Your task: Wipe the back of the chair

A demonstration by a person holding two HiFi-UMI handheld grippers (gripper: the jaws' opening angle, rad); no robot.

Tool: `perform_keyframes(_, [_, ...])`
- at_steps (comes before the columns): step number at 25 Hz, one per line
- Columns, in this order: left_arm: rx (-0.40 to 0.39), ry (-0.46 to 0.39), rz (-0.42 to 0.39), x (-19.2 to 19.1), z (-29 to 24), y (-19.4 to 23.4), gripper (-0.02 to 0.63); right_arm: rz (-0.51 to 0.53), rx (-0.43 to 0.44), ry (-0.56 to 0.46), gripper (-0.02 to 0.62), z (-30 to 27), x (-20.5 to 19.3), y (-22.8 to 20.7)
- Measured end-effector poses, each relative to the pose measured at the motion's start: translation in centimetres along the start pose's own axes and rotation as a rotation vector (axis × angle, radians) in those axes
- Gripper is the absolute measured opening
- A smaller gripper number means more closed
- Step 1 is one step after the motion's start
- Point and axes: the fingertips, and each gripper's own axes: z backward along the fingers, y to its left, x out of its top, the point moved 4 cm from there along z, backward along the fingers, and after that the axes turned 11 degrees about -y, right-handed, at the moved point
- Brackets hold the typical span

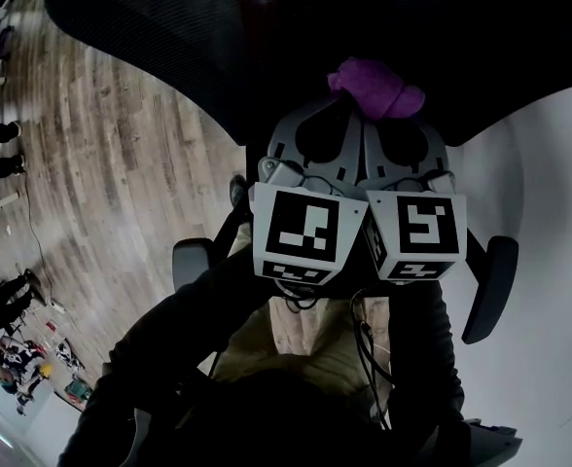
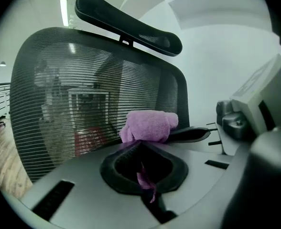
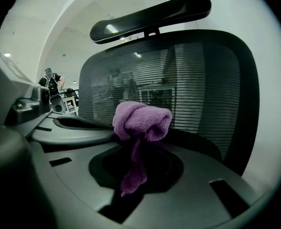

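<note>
- Head view: the left gripper point(image 1: 347, 105) and the right gripper point(image 1: 383, 107) sit side by side. Their white cubes with black square markers, one point(image 1: 301, 233) and the other point(image 1: 417, 233), are almost touching. The grey, rounded jaws of both come together on one bunched purple cloth point(image 1: 375, 88), which lies against the black mesh chair back point(image 1: 169, 27). Two dark padded armrests point(image 1: 488, 288) flank the grippers, and pale wood-plank floor point(image 1: 101, 183) lies at the left.
- Left gripper view: the smooth grey jaws of the left gripper point(image 2: 139, 142) are pinched together on the fuzzy terry cloth point(image 2: 150, 126). A thin tail of it hangs into the dark oval opening behind the tips. The chair back point(image 2: 59, 94) is a fine see-through mesh with horizontal ribs in a curved black frame. A long, glossy headrest point(image 2: 131, 25) tops it.
- Right gripper view: the right gripper point(image 3: 136, 141) likewise clamps the cloth point(image 3: 141, 120), which forms a rolled knot at the tips with a limp strand below. The mesh back point(image 3: 202, 80) stands close behind, under the curved headrest point(image 3: 150, 15).
</note>
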Motion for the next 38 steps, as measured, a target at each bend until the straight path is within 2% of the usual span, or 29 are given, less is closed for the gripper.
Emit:
perform_keyframes(21, [0.112,-0.004,0.031,-1.1,4.8,6.8,0.009,0.046,0.109,0.012,0.057,-3.4,0.0,7.7])
perform_keyframes(38, [0.217,-0.003,0.077,-1.8,10.0,13.6,0.009,0.081,0.212,0.035,0.057,-6.7,0.3,15.6])
